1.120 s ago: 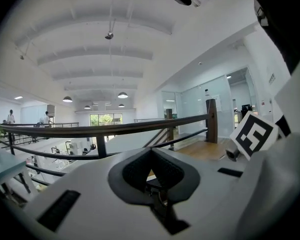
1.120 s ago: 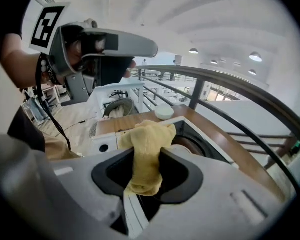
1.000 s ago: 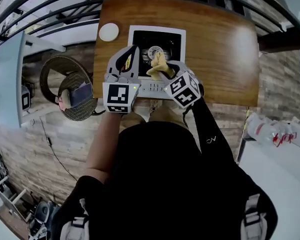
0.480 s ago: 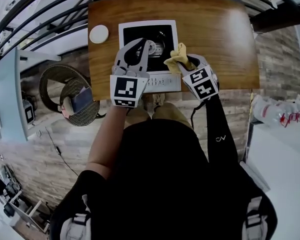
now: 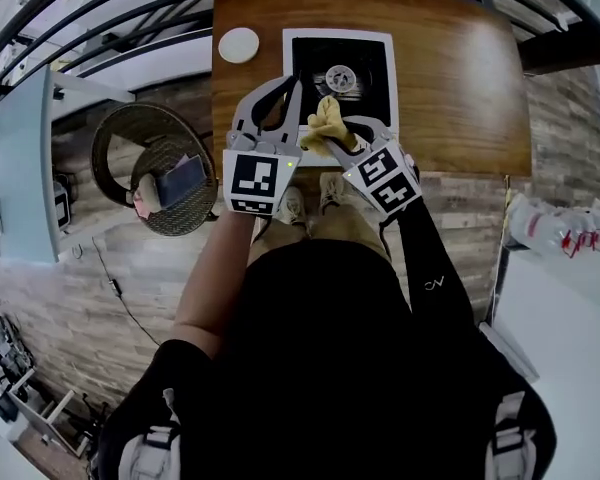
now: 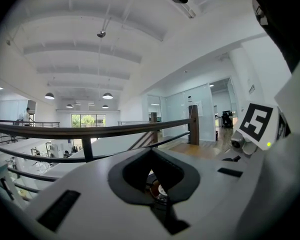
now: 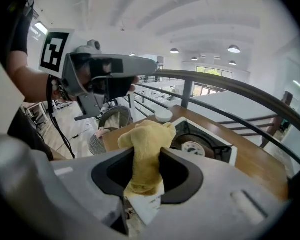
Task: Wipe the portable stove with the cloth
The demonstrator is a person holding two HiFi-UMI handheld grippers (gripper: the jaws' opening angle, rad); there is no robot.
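Portable stove (image 5: 368, 88) stands on the middle part of the wooden table (image 5: 450, 88). It has a white frame, a black top and a round burner (image 5: 340, 75) in the centre. At the left of the scene, on the floor beside the table, we see a round wicker chair (image 5: 130, 153). On the far left part of the table lies a small white round dish (image 5: 239, 45), near the left side of the stove but apart from it.

Next comes the left gripper (image 5: 292, 86), held over the near left corner of the stove. Its jaws have their tips together and we see nothing between them. Its own view looks upward, to the railing (image 6: 90, 131) and the ceiling.

Just to the right of it is the yellow cloth (image 5: 326, 121), bunched into a lump over the near part of the stove, on the near side of the burner. Whether it touches the black top, we cannot tell.

The right gripper (image 5: 338, 136) has the cloth. In its own view the jaws press on the cloth from both sides. The free end of the cloth stands out beyond them toward the stove, and a white label hangs at its near end. The two grippers are close side by side. To the right of them the table shows brown wood with a pale reflection.
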